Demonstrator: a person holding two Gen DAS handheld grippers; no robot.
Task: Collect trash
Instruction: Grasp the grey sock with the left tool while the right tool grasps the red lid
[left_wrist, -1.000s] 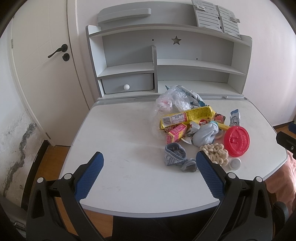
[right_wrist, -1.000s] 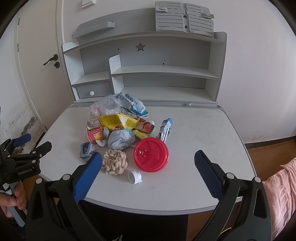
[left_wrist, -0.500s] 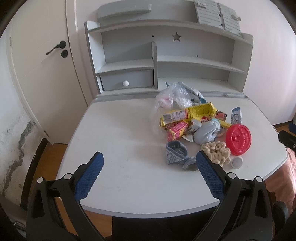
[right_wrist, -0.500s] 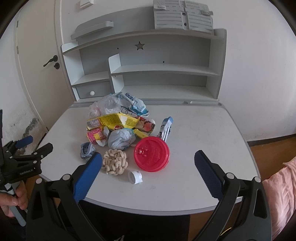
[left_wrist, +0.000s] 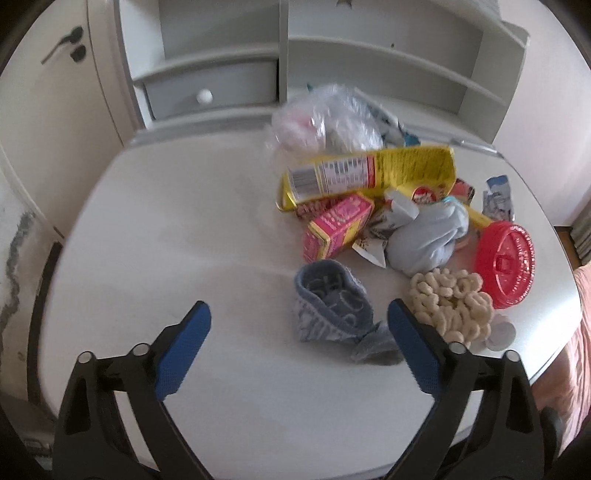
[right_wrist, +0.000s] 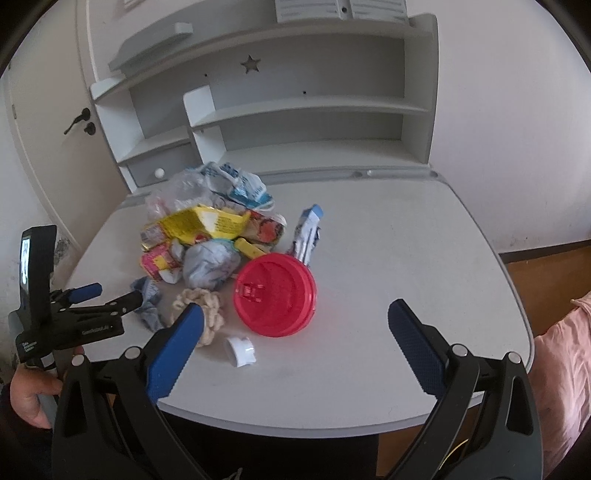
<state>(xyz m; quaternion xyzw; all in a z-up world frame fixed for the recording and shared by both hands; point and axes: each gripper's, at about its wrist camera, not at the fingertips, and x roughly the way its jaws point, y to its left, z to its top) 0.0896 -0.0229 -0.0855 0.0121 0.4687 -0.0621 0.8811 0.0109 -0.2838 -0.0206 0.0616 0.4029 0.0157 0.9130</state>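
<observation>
table: a pale grey table (right_wrist: 369, 258) with rounded corners; a grey shelf unit (right_wrist: 314, 110) stands along its far edge, a small drawer with a white knob (left_wrist: 204, 96) at the unit's left end.
trash heap: piled left of the table's middle, reaching from the far edge toward the near edge.
far part of heap: a clear plastic bag (left_wrist: 325, 118) and a blue-and-white wrapper (right_wrist: 240, 182) lie closest to the shelf unit.
middle of heap: a yellow packet (left_wrist: 369, 171) rests over a pink carton (left_wrist: 336, 227); a knotted pale blue bag (left_wrist: 428, 240) touches both.
near part of heap: a grey sock (left_wrist: 332, 314), a beige knotted rope (left_wrist: 450, 301), a red lid (right_wrist: 275, 295) and a small white cap (right_wrist: 240, 350), the cap closest to the near edge.
apart from heap: a crumpled milk carton (right_wrist: 306, 236) just beyond the red lid.
left gripper (left_wrist: 299, 321): jaws wide but closing; the sock lies between the blue pads, its toe end by the right pad, not pinched.
right gripper (right_wrist: 295, 321): jaws spread wide, nothing held; the red lid and white cap lie between them, the left pad overlapping the rope.
in the way: the rope and the cap crowd the sock's right side.
person: a hand (right_wrist: 27, 398) at the near left corner holds the left gripper's handle.
</observation>
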